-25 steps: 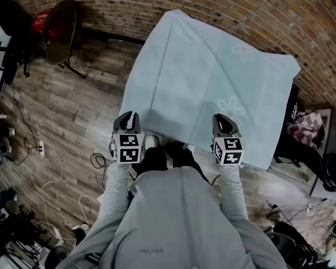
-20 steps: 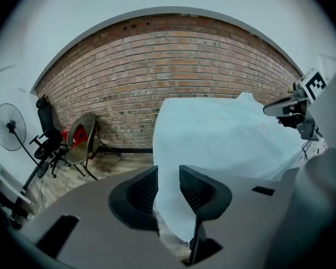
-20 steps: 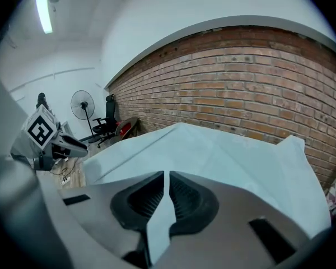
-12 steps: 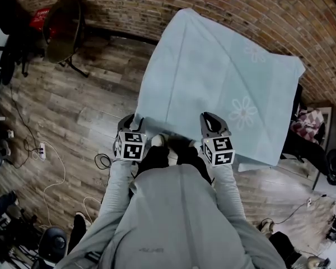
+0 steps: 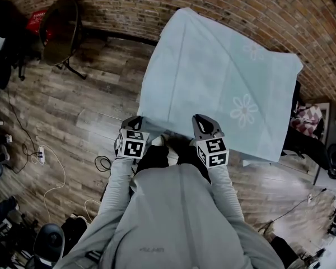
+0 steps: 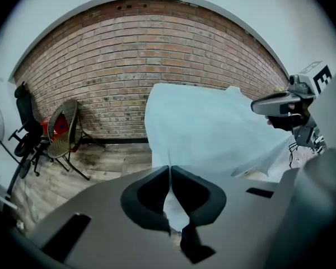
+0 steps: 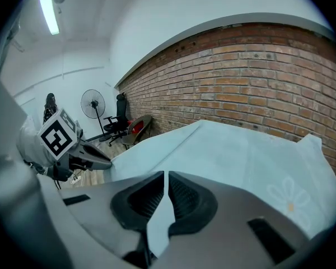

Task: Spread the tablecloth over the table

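1. the person stood at the near edge of the tablecloth (image 5: 213,77), both grey sleeves (image 5: 115,189) reaching forward from the body with the elbows bent and the forearms close together.
2. the left gripper (image 5: 135,118) pointed forward and down at the near left corner of the cloth, its marker cube (image 5: 132,145) facing up toward the head camera.
3. its jaws were closing, and in the left gripper view the tips were already all but together with a fold of the cloth's edge caught between them.
4. the right gripper (image 5: 200,118) sat just beside it, on the near edge, tilted less steeply down. its jaws were pressed together on a strip of the pale cloth that ran down between the pads.
5. the tablecloth, pale blue with white flower prints (image 5: 244,110), lay spread out ahead of both grippers, its far edge close to the brick wall (image 5: 241,4). it covered the table so fully that the table itself could not be seen.
6. a folding chair (image 5: 61,29) stood on the wooden floor (image 5: 73,105) to the left, well apart from the cloth.
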Demonstrator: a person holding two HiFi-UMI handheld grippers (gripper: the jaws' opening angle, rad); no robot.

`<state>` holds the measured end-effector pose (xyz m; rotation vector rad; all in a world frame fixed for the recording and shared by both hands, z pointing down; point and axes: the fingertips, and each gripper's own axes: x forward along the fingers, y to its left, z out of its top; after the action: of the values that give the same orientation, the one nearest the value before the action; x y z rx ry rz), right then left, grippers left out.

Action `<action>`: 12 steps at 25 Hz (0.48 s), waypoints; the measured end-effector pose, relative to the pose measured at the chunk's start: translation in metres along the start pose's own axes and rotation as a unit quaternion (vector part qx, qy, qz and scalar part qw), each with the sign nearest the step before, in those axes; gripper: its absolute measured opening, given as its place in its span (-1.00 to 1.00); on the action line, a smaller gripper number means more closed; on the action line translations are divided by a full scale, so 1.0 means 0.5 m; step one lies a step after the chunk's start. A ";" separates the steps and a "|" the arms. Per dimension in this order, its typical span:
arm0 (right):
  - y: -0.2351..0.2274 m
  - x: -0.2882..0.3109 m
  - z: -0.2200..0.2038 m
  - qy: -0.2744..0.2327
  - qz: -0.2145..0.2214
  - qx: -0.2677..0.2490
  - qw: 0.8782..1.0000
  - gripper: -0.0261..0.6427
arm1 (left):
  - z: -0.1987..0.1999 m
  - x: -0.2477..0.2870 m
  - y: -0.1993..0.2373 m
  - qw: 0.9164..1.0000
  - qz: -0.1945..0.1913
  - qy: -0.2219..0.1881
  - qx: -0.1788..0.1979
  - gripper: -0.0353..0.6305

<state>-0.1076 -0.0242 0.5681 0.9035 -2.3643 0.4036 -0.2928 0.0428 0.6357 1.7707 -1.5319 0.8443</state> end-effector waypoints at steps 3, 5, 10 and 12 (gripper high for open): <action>0.001 0.000 0.004 -0.002 -0.004 -0.001 1.000 -0.84 | 0.002 -0.011 -0.001 1.000 -0.003 -0.004 0.008 -0.81; 0.003 0.003 0.009 -0.003 -0.005 -0.002 1.000 -0.84 | 0.007 -0.026 0.005 1.000 -0.003 -0.006 0.003 -0.81; 0.008 0.014 0.004 0.001 -0.004 -0.003 1.000 -0.84 | 0.050 -0.073 0.083 0.998 0.042 -0.052 -0.011 -0.81; 0.012 0.018 0.001 0.003 -0.003 -0.003 1.000 -0.84 | 0.060 -0.089 0.126 0.996 0.061 -0.059 -0.019 -0.81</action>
<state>-0.1173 -0.0247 0.5727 0.9056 -2.3546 0.3972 -0.3584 0.0373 0.5858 1.7400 -1.7370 0.7748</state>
